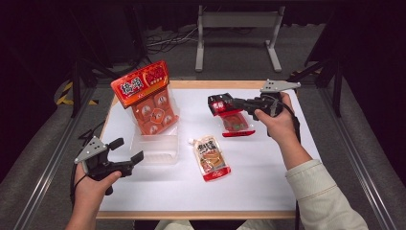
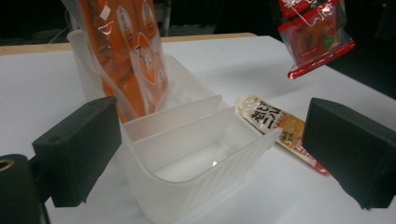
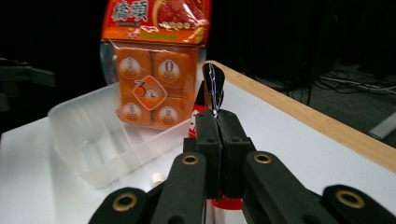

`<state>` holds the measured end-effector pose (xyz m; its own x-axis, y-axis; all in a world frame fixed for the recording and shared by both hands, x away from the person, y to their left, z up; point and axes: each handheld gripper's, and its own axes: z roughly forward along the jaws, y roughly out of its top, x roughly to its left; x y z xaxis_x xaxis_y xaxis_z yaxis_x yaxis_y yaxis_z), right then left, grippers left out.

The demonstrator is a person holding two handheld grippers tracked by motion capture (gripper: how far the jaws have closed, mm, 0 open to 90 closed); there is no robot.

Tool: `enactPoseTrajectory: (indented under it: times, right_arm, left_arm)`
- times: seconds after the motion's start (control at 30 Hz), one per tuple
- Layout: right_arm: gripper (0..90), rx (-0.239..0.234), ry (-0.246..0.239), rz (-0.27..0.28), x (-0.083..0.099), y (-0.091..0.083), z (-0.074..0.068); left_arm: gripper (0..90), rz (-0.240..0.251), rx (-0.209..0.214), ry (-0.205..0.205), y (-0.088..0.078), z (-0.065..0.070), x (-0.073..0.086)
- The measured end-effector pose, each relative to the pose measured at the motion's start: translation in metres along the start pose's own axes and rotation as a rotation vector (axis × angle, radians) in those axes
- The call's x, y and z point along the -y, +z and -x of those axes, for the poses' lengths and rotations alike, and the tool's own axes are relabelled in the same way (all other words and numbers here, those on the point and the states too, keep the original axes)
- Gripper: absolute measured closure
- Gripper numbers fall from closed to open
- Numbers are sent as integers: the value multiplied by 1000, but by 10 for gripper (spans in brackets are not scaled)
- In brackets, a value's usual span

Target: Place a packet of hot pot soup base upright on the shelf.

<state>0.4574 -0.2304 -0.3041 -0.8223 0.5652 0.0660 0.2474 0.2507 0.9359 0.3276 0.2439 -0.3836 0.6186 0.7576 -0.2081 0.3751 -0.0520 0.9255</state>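
Carrying the red pouch (image 1: 233,116) pinched thin-edged in my clamped right gripper (image 1: 229,104), off the table at 1 o'clock of the bin (image 1: 155,149), I risk slippage or snagging the orange pack (image 1: 149,98); left gripper (image 1: 127,154) gapes empty.

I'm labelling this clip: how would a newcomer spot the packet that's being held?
On the white table, look right of the clear bin. There the right tongs pinch a small red packet in the air; the cream pouch lies flat, the orange bag stands in the bin.
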Motion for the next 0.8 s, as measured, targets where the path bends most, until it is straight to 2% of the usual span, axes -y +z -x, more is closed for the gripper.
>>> enactPoseTrajectory:
  times: [0.23,0.4,0.57,0.8]
  right_arm:
    - [890,-66,-28,29,-5,-5,-17]
    - [890,-130,-35,53,-8,-5,-29]
    - [889,-170,-69,56,-11,-1,-43]
    - [888,-235,-81,60,-10,8,-59]
  left_arm:
    - [116,-26,19,62,0,7,-3]
    - [126,-21,37,61,0,11,-5]
    - [126,-14,58,63,1,16,-7]
    - [142,-4,96,62,5,23,-10]
